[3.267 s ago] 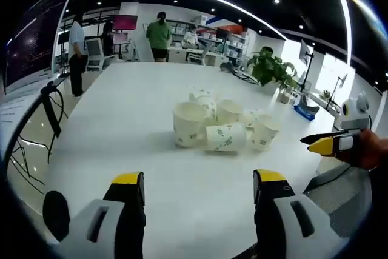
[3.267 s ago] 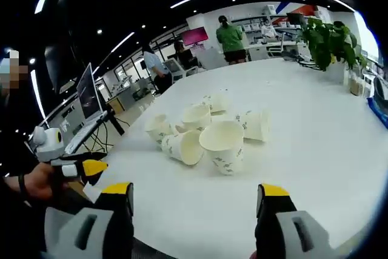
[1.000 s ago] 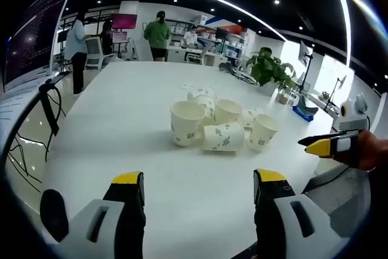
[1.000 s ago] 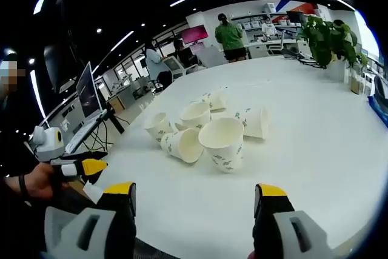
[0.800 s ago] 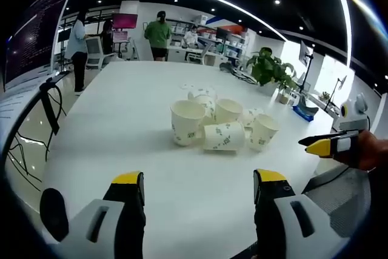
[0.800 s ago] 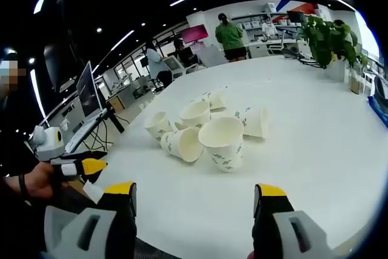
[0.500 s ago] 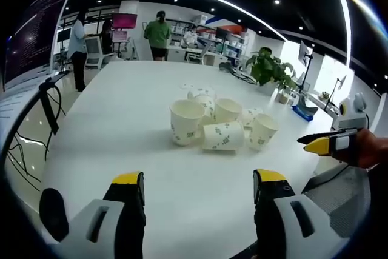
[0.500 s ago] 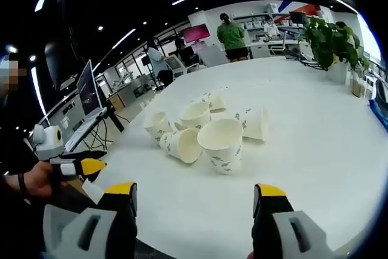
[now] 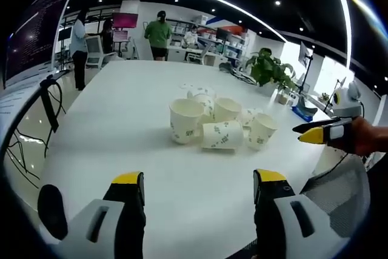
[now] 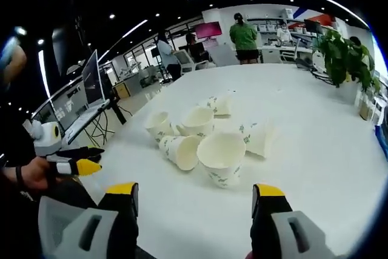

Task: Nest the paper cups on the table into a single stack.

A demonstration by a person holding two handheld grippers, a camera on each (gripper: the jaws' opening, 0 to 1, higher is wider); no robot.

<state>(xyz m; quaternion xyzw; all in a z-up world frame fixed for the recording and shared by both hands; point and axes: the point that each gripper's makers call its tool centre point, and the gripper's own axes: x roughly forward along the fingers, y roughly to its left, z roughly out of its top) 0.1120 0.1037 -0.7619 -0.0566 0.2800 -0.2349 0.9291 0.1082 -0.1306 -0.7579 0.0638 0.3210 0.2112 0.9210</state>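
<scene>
Right gripper view has both grippers [image 10: 193,201] wide and empty, so I'd grab the nearest upright cup [image 10: 221,157] by its rim first.

My paper cups [image 9: 209,122] look matt with a green print; the white counter [image 9: 121,119] beneath is smooth, faintly glossy.
</scene>
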